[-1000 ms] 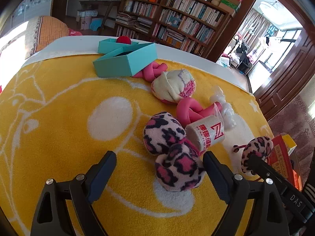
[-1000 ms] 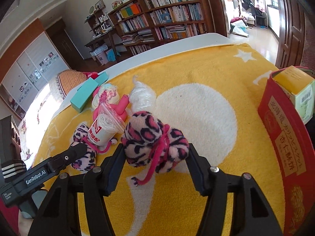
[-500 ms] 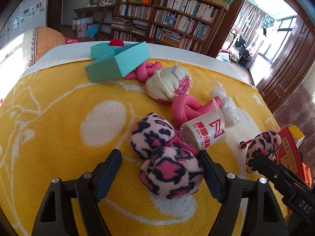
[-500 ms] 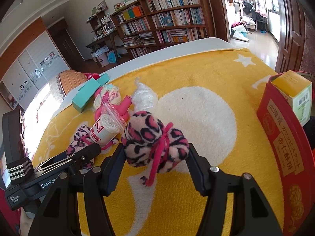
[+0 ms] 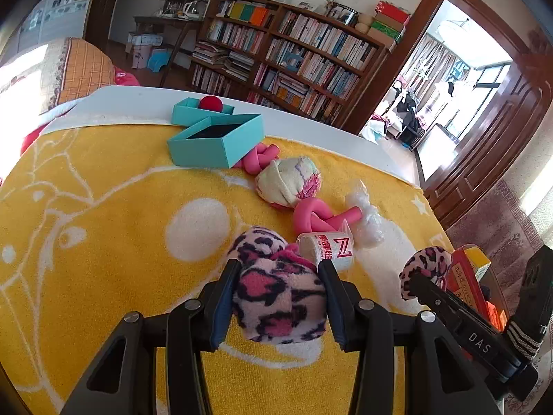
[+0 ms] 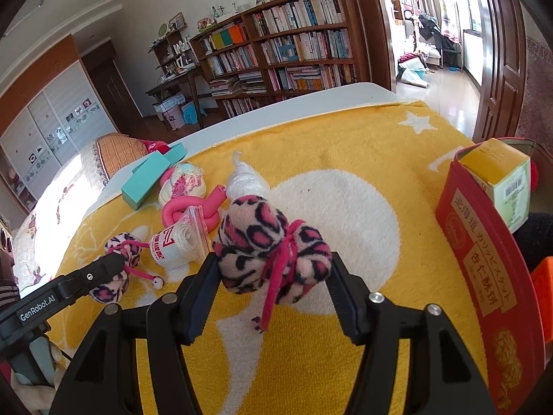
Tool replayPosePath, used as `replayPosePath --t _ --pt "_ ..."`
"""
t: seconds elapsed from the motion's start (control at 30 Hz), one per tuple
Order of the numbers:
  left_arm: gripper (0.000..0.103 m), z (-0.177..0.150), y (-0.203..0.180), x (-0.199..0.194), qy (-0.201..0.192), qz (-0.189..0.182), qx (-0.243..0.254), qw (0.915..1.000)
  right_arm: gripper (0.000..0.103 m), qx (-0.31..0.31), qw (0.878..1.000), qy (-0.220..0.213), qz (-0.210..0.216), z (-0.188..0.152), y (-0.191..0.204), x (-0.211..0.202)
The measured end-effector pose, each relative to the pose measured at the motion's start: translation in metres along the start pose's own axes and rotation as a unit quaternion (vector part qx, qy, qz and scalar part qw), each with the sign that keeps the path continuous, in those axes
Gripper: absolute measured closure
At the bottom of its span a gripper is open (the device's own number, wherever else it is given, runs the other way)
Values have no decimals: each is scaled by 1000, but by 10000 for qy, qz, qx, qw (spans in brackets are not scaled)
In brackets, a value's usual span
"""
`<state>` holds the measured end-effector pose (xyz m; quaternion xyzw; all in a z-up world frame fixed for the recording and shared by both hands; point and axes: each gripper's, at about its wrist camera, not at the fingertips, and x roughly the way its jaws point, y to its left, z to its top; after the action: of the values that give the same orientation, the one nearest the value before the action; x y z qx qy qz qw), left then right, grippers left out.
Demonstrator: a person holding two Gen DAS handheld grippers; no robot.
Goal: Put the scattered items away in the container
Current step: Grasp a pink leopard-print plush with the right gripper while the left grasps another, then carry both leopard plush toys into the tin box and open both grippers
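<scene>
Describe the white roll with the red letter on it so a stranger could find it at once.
On the yellow blanket, look past the teal box down the row of toys to the knotted pink foam tube. The white roll lies against it, wrapped in clear plastic: the only cylinder, with red print.

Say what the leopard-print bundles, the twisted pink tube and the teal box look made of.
Leopard-print bundle in the left hand-held gripper: soft fleece, fuzzy nap, dented where the closing jaws squeeze it. Its twin in the right hand-held gripper: same fleece, tied with pink cord. Twisted pink tube: likely foam, matte and smoothly bent. Teal box: probably cardboard, matte with crisp edges.
</scene>
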<state>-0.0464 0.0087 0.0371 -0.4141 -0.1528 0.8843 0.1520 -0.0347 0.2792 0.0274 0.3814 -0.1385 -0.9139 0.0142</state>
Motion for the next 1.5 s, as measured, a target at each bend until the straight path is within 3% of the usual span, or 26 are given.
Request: replayPosePath --t 0.2,0.33,0.37,0.4,0.47,0.63,0.7,0.77,0.83,0.9,1.2,1.5 --pt "55 4 1 -16 -190 -127 -81 9997 38 62 9999 -152 12 2 -1 -6" --pt "54 1 -5 -2 176 -119 40 9998 38 53 9997 -224 -28 3 -1 -8" --pt "44 -2 -7 2 280 -128 29 9995 38 56 9997 -221 -39 3 -1 -7" --pt "28 -4 -9 5 378 -134 45 9992 38 58 9997 -214 -51 3 -1 -6" --pt "19 -10 -13 7 369 61 75 9993 38 71 9997 -211 -65 3 -2 -6" --pt "19 -25 -16 21 551 695 273 9957 38 111 9997 -194 -42 4 -5 -5" --pt "19 -32 -17 29 706 777 382 9937 38 91 9998 -166 -23 3 -4 -4" --pt "19 -37 -23 31 595 948 667 9915 38 58 9999 -148 -3 3 -2 -3" --pt "21 -39 -27 33 542 909 819 9910 38 32 9999 -146 5 3 -2 -3" --pt "58 -37 -26 32 490 838 821 9919 38 48 9999 -158 25 3 -2 -4" --pt "58 -26 -15 16 289 197 408 9986 38 125 9994 -309 55 5 -4 -15" --pt "58 -21 -30 -5 106 -126 434 9989 38 225 9964 -816 20 13 -25 -69"
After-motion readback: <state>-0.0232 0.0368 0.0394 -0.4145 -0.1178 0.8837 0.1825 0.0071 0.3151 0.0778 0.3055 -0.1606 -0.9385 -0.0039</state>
